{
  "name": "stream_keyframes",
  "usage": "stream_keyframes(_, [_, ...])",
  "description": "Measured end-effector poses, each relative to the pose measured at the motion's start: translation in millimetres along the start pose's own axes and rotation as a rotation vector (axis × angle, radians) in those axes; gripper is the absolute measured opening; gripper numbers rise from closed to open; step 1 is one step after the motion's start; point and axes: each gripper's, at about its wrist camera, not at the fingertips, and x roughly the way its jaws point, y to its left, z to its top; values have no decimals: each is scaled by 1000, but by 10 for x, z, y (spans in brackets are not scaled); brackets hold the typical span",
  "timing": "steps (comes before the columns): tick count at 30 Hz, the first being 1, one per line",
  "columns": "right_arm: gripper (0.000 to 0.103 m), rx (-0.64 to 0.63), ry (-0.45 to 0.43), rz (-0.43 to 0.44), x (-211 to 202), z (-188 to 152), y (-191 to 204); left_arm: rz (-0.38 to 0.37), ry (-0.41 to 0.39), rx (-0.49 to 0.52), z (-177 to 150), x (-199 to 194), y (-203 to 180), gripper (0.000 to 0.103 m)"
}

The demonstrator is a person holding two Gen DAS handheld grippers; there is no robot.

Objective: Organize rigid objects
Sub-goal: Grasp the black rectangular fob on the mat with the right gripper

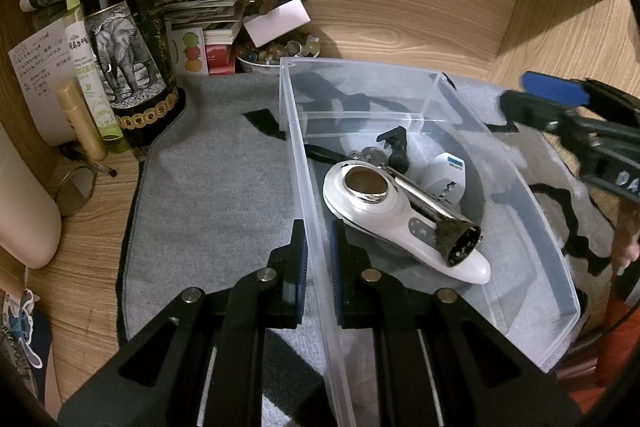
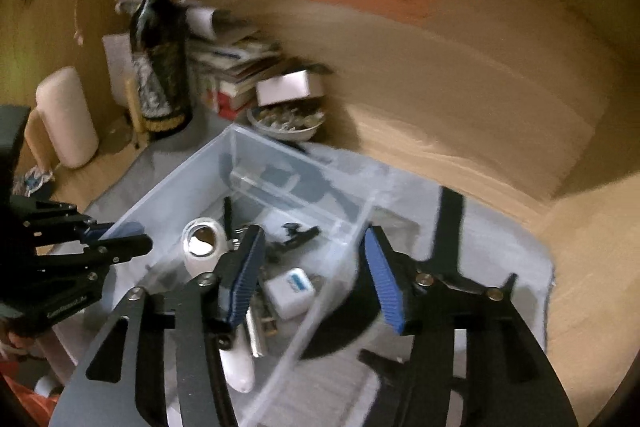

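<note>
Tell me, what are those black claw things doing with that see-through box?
A person is tidying small hard things into a clear plastic bin on a grey mat. The left gripper is shut on the bin's near wall, holding it in place. The right gripper hangs open over the bin with nothing between its pads. Inside lie a white handheld gadget, a metal tool resting across it, a white plug adapter and a small black clip.
</note>
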Motion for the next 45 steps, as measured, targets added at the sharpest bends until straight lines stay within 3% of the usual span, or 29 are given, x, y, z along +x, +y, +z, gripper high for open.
stream_keyframes(7, [59, 84, 1, -85, -230, -212, -351, 1, -1, 1, 2, 3, -5, 10])
stream_keyframes(12, [59, 151, 81, -134, -167, -500, -580, 3, -1, 1, -7, 1, 2, 10])
stream_keyframes(26, [59, 258, 294, -65, 461, -1026, -630, 3, 7, 0, -53, -22, 8, 10])
stream_keyframes(30, [59, 283, 287, -55, 510, -1025, -705, 2, 7, 0, -54, -29, 12, 10])
stream_keyframes(34, [40, 289, 272, -51, 482, -1014, -721, 4, 7, 1, -52, -24, 8, 10])
stream_keyframes(40, [40, 300, 257, -57, 406, -995, -729, 4, 8, 1, -52, -26, 9, 10])
stream_keyframes(45, [40, 274, 192, -66, 222, -822, -677, 3, 7, 0, -49, -21, 7, 10])
